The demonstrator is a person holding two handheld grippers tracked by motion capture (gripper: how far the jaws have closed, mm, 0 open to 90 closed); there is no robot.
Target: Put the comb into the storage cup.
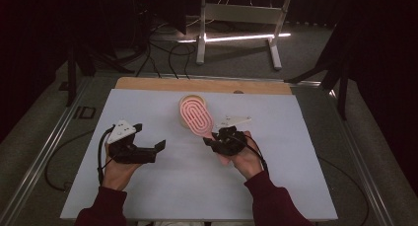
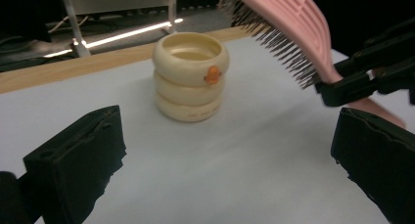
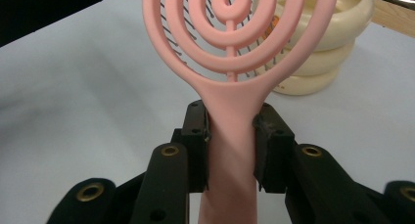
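Observation:
A pink vented hairbrush (image 1: 195,115) is held above the white table by its handle (image 3: 231,136), with my right gripper (image 3: 231,128) shut on that handle. Its dark bristles (image 2: 281,43) point down and toward the left gripper's side. Behind the brush head stands a cream ribbed container (image 2: 191,77) with a small orange mark, open at the top; the brush head partly hides the container (image 3: 323,43) in the right gripper view. My left gripper (image 1: 160,146) is at the left of the table, open, with nothing between its black jaws, apart from the brush.
The white sheet (image 1: 162,186) covers the table, with a wooden edge (image 1: 202,84) at the far side. Beyond it stand a white metal frame (image 1: 241,23) and loose cables on the dark floor.

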